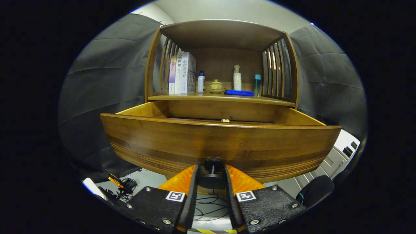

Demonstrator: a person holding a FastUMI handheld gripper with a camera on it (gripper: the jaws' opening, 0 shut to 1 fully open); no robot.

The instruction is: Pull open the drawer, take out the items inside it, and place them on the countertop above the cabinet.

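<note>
A wooden drawer (221, 143) stands pulled out from the cabinet, its broad front panel facing me. My gripper (212, 174) is shut on the drawer's dark round knob (213, 178), a finger pressing on each side of it. Over the front panel's top edge a small pale item (225, 120) just peeks out of the drawer; the rest of the inside is hidden. Above the drawer lies the wooden countertop (224, 97) inside an open shelf frame.
On the countertop stand books (182, 74), a small white bottle (201, 82), a round lidded pot (215, 86), a pump bottle (237, 78), a folded blue cloth (240, 92) and a slim teal bottle (257, 85). Cables (208, 203) lie on the floor below.
</note>
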